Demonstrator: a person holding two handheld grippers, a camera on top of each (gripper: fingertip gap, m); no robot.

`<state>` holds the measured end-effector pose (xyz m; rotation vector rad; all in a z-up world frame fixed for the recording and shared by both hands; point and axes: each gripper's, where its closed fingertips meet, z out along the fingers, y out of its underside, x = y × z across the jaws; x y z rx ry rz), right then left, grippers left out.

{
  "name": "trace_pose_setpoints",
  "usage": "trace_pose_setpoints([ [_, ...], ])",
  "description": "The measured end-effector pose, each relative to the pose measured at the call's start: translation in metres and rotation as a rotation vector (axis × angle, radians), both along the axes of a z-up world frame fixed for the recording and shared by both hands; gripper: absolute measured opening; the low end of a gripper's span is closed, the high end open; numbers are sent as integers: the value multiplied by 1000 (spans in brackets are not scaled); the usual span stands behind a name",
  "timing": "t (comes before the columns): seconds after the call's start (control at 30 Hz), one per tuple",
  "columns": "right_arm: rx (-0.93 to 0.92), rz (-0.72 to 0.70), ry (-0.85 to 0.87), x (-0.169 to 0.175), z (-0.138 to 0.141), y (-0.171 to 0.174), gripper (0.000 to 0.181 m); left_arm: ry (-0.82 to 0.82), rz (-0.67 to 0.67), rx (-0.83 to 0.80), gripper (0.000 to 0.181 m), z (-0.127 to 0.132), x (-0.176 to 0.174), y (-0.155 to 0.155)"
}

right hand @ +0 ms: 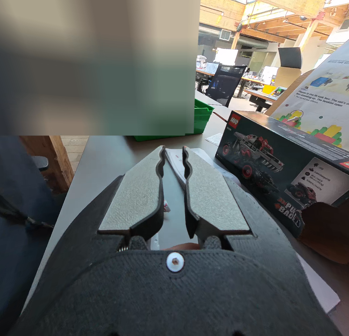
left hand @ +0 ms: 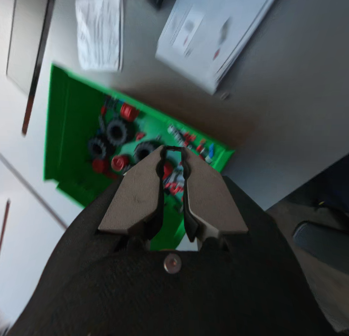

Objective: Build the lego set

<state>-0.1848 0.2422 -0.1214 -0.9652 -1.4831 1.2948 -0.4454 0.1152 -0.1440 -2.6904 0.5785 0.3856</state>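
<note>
The left hand-held gripper point(left hand: 173, 147) hangs over a green tray point(left hand: 75, 119) and pinches a thin black Lego piece point(left hand: 172, 147) across its fingertips; the picture is smeared by motion, so the piece's exact kind is hard to make out, though it looks like a slim bar or pin. Under and ahead of these fingers the tray holds loose Lego parts: three black knobbly tyres point(left hand: 116, 131) to the left of the tips, red wheel hubs point(left hand: 118, 163) close by them, and a jumble of small red, white and blue parts point(left hand: 188, 138) just right of the tips. Beyond the tray, farther along the fingers, lie a white printed sheet point(left hand: 99, 30) and an open instruction booklet point(left hand: 205, 34) on the grey tabletop point(left hand: 283, 100).

The right hand-held gripper point(right hand: 173, 149) is released, its jaws apart with nothing between them, held low over the tabletop point(right hand: 105, 157). Just ahead of its tips and running under the right finger lies the booklet point(right hand: 177, 164). To the right stands the dark Lego box point(right hand: 273, 157), showing a red and grey monster truck, with an upright printed card point(right hand: 321, 100) behind it. Ahead and slightly left of the tips, stacked green trays point(right hand: 203, 115) sit at the tabletop's far part.
</note>
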Motion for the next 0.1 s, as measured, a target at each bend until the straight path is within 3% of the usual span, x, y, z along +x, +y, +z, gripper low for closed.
trace_pose_setpoints([
  [0.03, -1, -15, 9, 1, 2, 3, 15, -78, -82, 65, 13, 3, 36, 13],
  [0.1, 0, -44, 29, 2, 6, 9, 14, -210, -257, 148, 13, 0, 109, 36],
])
